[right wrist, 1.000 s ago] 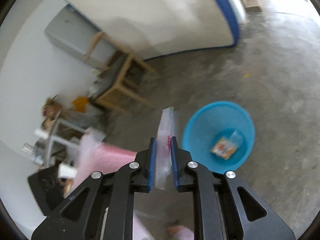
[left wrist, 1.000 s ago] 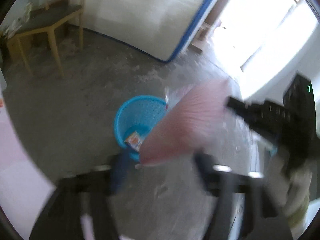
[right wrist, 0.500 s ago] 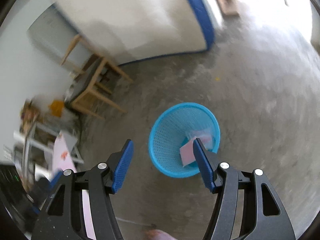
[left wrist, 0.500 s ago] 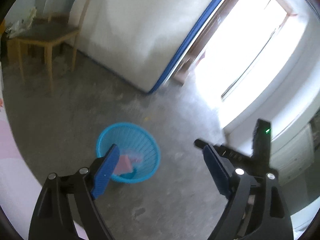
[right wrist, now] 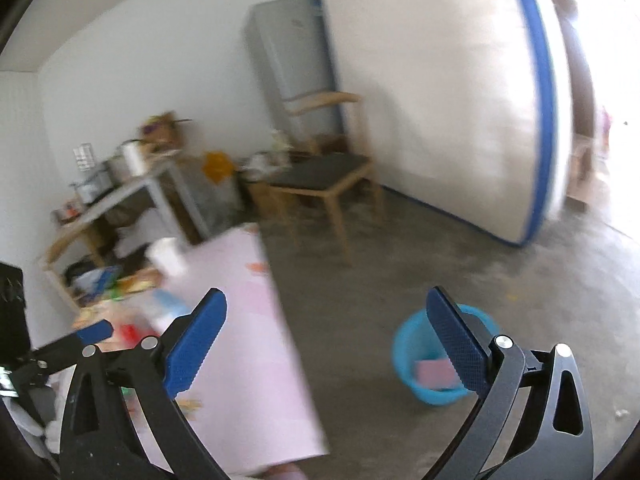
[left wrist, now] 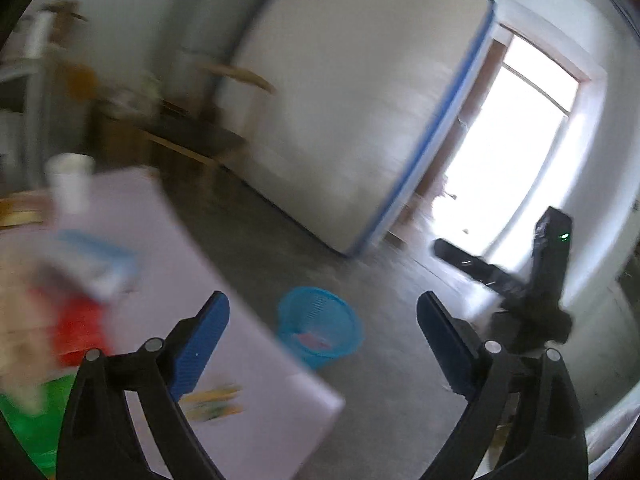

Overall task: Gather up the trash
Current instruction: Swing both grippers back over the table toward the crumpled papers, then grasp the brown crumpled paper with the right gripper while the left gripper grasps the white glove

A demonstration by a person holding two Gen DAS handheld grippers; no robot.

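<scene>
Through the left wrist camera, we are holding our left gripper (left wrist: 322, 314) with its blue-padded fingers (left wrist: 202, 334) spread wide and gripping nothing, over the corner of a pink-covered table (left wrist: 248, 380). A round blue plastic mesh basket (left wrist: 320, 326) is sitting on the grey concrete floor (left wrist: 380, 392) just beyond that corner, with pink trash (left wrist: 314, 340) lying inside. Blurred packets and a white paper cup (left wrist: 70, 184) are crowding the table's far side; any printing is too smeared for us to read. Through the right wrist camera, our right gripper (right wrist: 326, 320) is likewise gaping, empty. The basket is showing partly behind its right finger, near the table. A wooden chair with a dark seat (right wrist: 324, 176), a grey fridge (right wrist: 292, 60) and a white blue-edged mattress (right wrist: 440, 92) leaning upright are standing well behind.
</scene>
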